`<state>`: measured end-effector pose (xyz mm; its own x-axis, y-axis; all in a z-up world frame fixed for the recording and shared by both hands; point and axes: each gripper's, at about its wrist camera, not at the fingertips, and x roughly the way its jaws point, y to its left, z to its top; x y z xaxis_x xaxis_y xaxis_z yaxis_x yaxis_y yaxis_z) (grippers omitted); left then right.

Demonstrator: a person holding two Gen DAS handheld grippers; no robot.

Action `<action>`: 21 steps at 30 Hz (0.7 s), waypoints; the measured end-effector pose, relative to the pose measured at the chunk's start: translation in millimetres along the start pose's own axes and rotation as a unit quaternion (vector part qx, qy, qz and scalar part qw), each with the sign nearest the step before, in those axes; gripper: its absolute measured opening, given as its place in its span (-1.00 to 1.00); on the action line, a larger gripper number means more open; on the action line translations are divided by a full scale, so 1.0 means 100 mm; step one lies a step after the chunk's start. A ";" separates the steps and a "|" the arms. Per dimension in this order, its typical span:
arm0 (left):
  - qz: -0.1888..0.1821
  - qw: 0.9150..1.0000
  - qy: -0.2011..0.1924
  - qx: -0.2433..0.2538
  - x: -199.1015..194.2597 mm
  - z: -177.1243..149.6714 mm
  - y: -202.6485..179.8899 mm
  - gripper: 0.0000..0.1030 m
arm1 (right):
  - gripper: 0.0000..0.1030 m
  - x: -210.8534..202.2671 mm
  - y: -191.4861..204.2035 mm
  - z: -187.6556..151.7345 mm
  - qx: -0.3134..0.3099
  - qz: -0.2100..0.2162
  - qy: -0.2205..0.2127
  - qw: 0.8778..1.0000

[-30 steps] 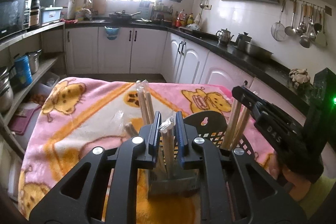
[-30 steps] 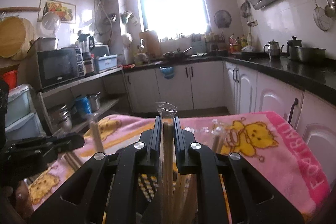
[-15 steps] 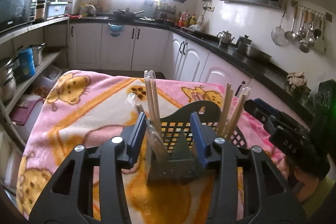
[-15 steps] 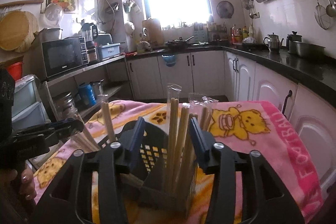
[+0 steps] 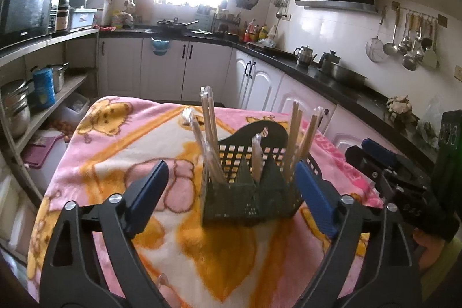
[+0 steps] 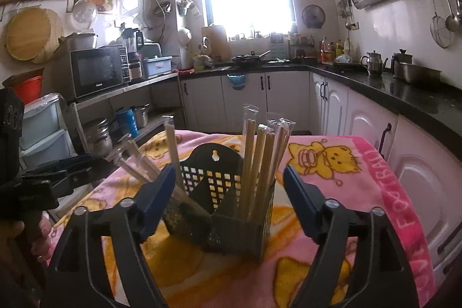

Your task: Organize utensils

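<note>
A black mesh utensil holder (image 5: 248, 192) (image 6: 231, 224) stands on a pink blanket with yellow bears (image 5: 115, 152) (image 6: 332, 163). Plastic-wrapped wooden chopsticks stand upright in its compartments: one bundle (image 5: 209, 129) at the holder's left, a larger bundle (image 6: 260, 158) at its right. My left gripper (image 5: 231, 189) sits back from the holder with its jaws opening wide and nothing pressed between the blue pads (image 5: 148, 186). My right gripper (image 6: 229, 192) also has its jaws opening, pads (image 6: 299, 195) clear of the chopsticks. Each gripper shows in the other's view (image 5: 387, 166) (image 6: 55, 178).
White cabinets under a black counter (image 5: 332, 77) run along the back and right. Open shelves with pots (image 5: 17, 108) and a microwave (image 6: 98, 71) stand at the left. A hand (image 6: 17, 233) holds the left gripper's handle near the blanket's edge.
Both grippers were shut on wrapped chopsticks over the holder. They have let go, opened wide and drawn back; the chopsticks now stand in the holder.
</note>
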<state>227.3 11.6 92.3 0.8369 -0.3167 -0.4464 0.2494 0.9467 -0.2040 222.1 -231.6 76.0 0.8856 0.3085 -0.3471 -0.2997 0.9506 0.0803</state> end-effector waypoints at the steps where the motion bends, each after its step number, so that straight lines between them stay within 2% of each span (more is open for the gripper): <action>1: 0.000 1.000 0.002 0.000 -0.02 -0.04 0.00 0.67 | 0.61 -0.02 0.01 -0.01 -0.001 0.000 0.000 1.000; 3: 0.001 1.000 0.004 0.001 -0.06 -0.11 -0.01 0.78 | 0.70 -0.10 0.04 -0.06 -0.003 0.000 0.002 1.000; 8: 0.008 1.000 0.008 0.000 -0.17 -0.33 0.00 0.78 | 0.82 -0.25 0.08 -0.21 -0.009 -0.003 0.003 1.000; 21: 0.030 0.999 0.032 -0.002 -0.27 -0.84 0.00 0.78 | 0.86 -0.44 0.17 -0.73 0.008 -0.006 0.050 0.999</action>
<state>164.1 15.1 30.9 0.8173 -0.2622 -0.5130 0.1970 0.9639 -0.1790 152.0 -232.0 24.0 0.8493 0.2930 -0.4391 -0.2829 0.9549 0.0901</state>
